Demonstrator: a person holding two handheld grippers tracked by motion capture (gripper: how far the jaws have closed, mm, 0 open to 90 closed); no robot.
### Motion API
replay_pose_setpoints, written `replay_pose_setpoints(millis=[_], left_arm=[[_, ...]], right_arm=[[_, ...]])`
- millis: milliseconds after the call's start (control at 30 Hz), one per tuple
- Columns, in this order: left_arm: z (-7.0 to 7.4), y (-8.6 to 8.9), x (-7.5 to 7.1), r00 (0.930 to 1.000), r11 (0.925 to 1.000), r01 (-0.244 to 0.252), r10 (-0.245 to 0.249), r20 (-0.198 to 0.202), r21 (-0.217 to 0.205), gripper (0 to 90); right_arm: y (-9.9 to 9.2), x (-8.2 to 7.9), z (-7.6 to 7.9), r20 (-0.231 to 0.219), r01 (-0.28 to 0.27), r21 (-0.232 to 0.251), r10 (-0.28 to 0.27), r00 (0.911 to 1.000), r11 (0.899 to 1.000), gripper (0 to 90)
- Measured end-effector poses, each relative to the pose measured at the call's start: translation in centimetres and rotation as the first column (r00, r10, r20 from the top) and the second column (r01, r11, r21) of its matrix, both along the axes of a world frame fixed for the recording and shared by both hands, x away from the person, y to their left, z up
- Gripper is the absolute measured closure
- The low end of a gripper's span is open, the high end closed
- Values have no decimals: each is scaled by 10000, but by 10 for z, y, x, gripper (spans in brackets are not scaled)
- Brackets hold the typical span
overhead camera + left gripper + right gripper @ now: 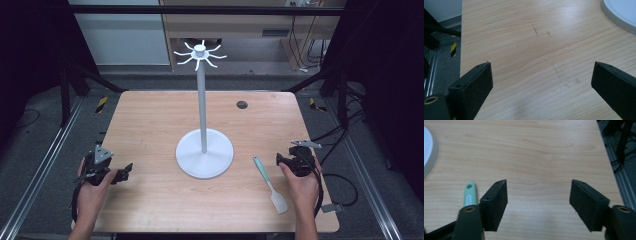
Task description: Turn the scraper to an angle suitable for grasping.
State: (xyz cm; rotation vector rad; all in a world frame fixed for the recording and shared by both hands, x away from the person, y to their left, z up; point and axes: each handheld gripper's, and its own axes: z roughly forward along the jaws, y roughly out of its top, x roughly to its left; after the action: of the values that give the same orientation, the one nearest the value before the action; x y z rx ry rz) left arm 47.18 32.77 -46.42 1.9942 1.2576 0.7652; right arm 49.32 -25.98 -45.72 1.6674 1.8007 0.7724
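A white stand (202, 107) with a ring of hooks at its top rises from a round base (204, 154) in the middle of the wooden table (150, 125). A spatula (270, 185) with a teal handle and white blade lies flat on the front right. My right gripper (295, 155) sits just right of it, open, with bare wood between its jaws (538, 192); the teal handle (470, 195) lies outside its left jaw. My left gripper (107, 169) rests at the table's front left, also open over bare wood (541, 72).
The stand's base edge (621, 12) lies ahead and right of the left gripper, and left of the right gripper (427, 157). A dark round hole (242, 104) marks the far table. Metal rails (45, 160) and cables (345, 185) run along the table's sides.
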Motion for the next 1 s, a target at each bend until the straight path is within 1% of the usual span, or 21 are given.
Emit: replay_pose_setpoints(millis=[33,100,167,233,267,300,333,367,467,500,533,600,633,700,733,767,833,867,900,933,1000], left_arm=[[0,0,0,10000,10000,0,0,0,0,35],[0,-2,0,9999,9999,95,-95,-40,66,35],[0,-3,-2,9999,9999,134,-134,-45,92,35],[0,-3,-2,9997,9997,219,-218,-123,97,35],[0,-3,-2,9997,9997,219,-218,-123,97,35],[-1,-3,-2,9995,9996,269,-267,-189,129,35],[-1,-4,-1,9994,9995,273,-270,-206,137,36],[-2,-5,-1,9992,9993,330,-325,-252,167,36],[-3,-6,-1,9987,9986,426,-416,-309,316,35],[-4,-7,-1,9983,9981,487,-475,-328,373,35],[-4,-7,-1,9977,9975,565,-547,-404,433,35],[-4,-8,-1,9974,9972,586,-566,-438,461,35],[-4,-8,-1,9978,9975,544,-525,-415,460,35],[-3,-8,-1,9981,9978,507,-491,-371,428,36],[-3,-8,-1,9982,9977,485,-467,-376,465,36],[-3,-8,-1,9982,9977,485,-467,-376,465,36],[-4,-5,0,9980,9981,389,-364,-520,485,40],[-4,-5,0,9980,9981,389,-364,-520,485,40],[-4,-4,1,9979,9984,377,-354,-541,423,41],[-4,-4,1,9979,9984,377,-354,-541,423,42],[-4,-4,1,9980,9987,379,-360,-518,343,42]], right_arm=[[2,0,1,33,61,-27,-61,10000,10000,341],[6,1,3,120,-27,-228,30,9999,9997,398],[12,0,3,35,-359,-357,360,9993,9987,453],[19,-1,3,-188,-775,-501,767,9969,9957,487],[19,-1,3,-188,-775,-501,767,9969,9957,487],[22,-1,3,-204,-973,-635,962,9952,9932,502],[32,-2,3,-165,-1374,-689,1366,9905,9881,540],[36,-1,4,-188,-1527,-722,1518,9882,9856,578],[46,2,7,-298,-1853,-815,1834,9826,9793,622],[51,4,9,-398,-1946,-855,1918,9806,9772,658],[55,6,10,-457,-1990,-855,1957,9796,9763,694],[63,10,12,-447,-2076,-815,2045,9778,9748,736],[66,13,13,-448,-2175,-741,2146,9757,9733,744],[71,21,14,-708,-2273,-697,2224,9724,9713,754],[72,24,14,-769,-2337,-648,2286,9705,9702,757],[72,26,13,-765,-2338,-680,2285,9705,9699,771],[70,27,10,-660,-2282,-735,2236,9725,9708,823],[70,27,10,-660,-2282,-735,2236,9725,9708,823],[68,24,6,-694,-2373,-480,2338,9698,9702,856],[68,24,6,-694,-2373,-480,2338,9698,9702,856],[66,21,6,-747,-2355,-446,2318,9699,9709,887]])
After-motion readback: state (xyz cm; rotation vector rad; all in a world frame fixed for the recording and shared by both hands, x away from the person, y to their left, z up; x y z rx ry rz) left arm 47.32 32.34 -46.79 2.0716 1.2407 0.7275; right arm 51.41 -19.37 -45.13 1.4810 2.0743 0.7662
